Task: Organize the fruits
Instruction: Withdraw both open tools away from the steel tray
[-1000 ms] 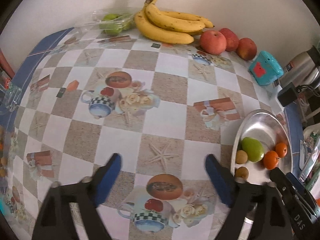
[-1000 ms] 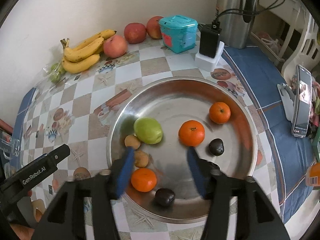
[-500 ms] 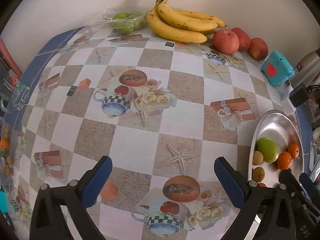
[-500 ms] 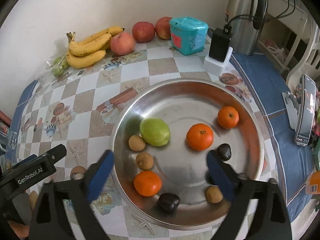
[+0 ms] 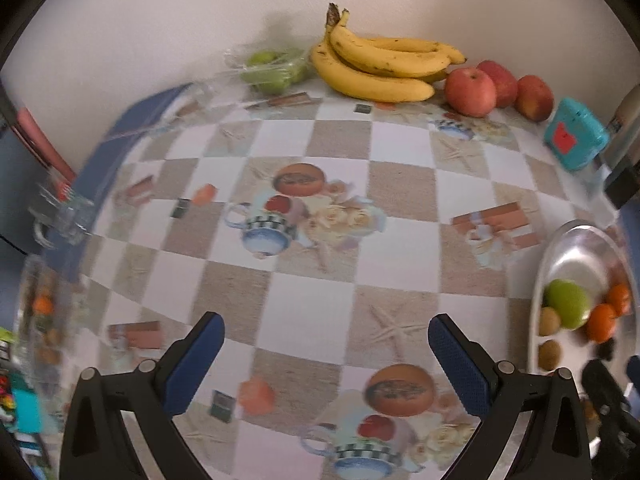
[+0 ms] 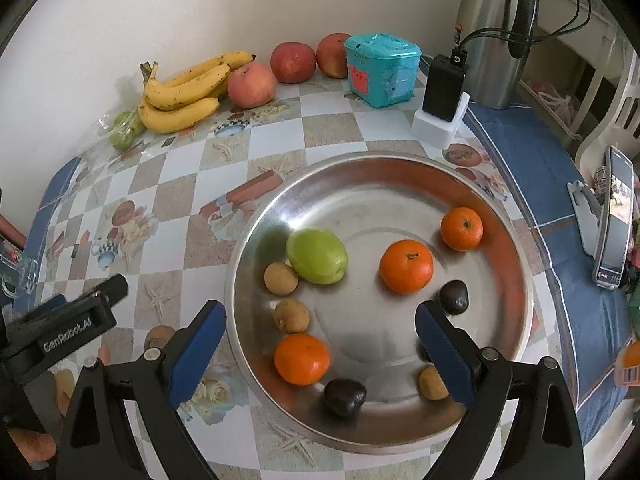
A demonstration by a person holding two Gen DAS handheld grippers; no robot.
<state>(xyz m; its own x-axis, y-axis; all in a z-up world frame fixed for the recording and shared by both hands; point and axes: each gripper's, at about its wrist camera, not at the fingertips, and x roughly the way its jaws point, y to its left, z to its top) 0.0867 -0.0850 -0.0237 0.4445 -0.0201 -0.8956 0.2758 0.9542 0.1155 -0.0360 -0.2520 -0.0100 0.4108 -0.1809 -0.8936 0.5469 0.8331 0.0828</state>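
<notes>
silver tray [image 6: 508, 216] has small fruits. right hand-held gripper [image 6: 320, 344] is spread wide, holding nothing; left hand-held gripper [image 5: 324, 356] too. go for the bananas [image 6: 180, 96] slowly.

Checkered tablecloth [image 5: 320, 296] lying bare mid-table, giving wide passage. Bananas [image 5: 380, 68], apples [image 5: 472, 92], teal box [image 6: 382, 68] lining far wall. Charger block [image 6: 442, 96], steel flask [image 6: 496, 32] crowding far right. Steel tray [image 6: 400, 168] occupying near right, centre staying clear between scattered fruit.
</notes>
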